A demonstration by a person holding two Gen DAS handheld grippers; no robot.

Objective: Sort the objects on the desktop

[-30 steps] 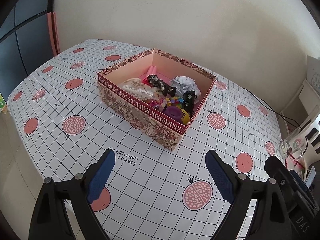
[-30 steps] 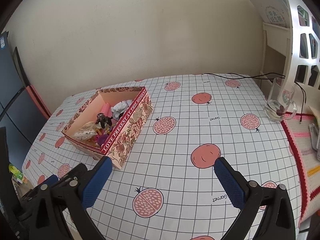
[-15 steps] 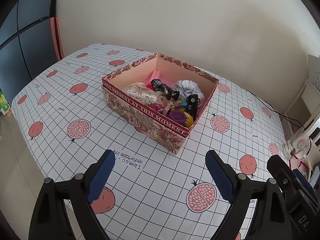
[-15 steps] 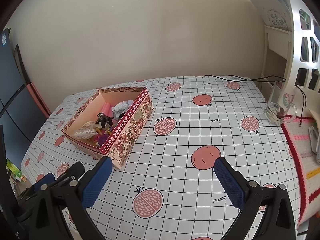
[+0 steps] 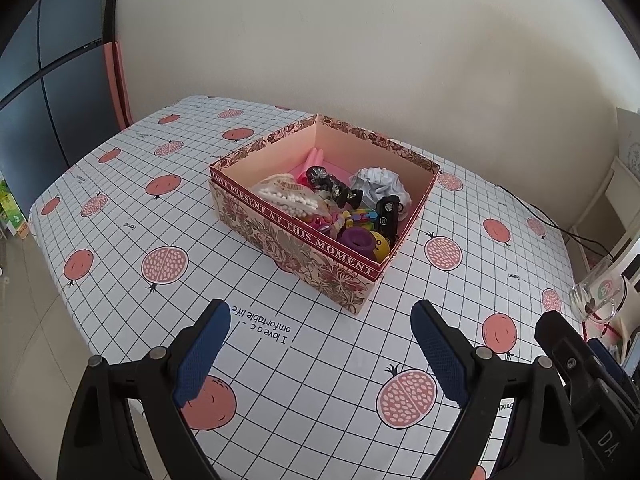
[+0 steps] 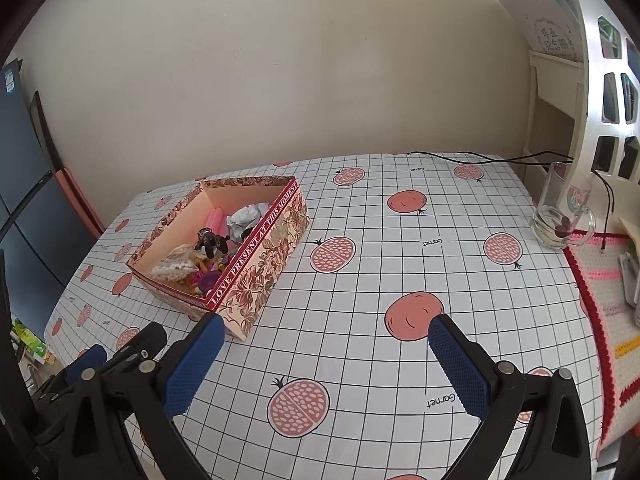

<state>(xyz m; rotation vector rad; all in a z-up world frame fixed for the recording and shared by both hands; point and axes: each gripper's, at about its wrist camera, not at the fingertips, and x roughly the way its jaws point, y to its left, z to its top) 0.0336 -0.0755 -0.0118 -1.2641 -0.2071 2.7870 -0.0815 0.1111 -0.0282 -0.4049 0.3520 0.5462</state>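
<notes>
Tablecloth (image 5: 248, 344) of white plastic, ruled with a black grid and printed with pink pomegranates, whole and halved, covers the table, which stands against a plain cream wall (image 5: 360, 48). Dark blue panels (image 5: 36, 92) with a pink strip fill the far left of the left wrist view. White cut-out shelving (image 6: 608, 92) rises at the right edge of the right wrist view, with a red-edged crocheted mat (image 6: 608, 292) below it and a black cable (image 6: 480, 157) trailing along the back edge of the table.

One open rectangular cardboard box (image 5: 304, 248), floral-patterned outside and plain pink inside, with a red rim band lettered in white, sits on the cloth towards the back left. One clear glass mug (image 6: 560, 216) stands well apart from it, at the right edge beside the mat.

Small things lie heaped inside the box: one crumpled ball of silver-white paper (image 5: 380, 186), one black toy car (image 5: 388, 214), one black glossy figure (image 5: 332, 184), one clear bag of white beads (image 5: 288, 200), one purple ring (image 5: 356, 238) beside one yellow ball (image 5: 380, 245), pink sticks (image 5: 314, 158) at the back, and a tangle of colourful links that cannot be counted.

Two grippers hover above the cloth near the front edge. The left gripper (image 5: 320, 346) and the right gripper (image 6: 326, 358) both have their blue-padded jaws spread wide, with nothing between them.
</notes>
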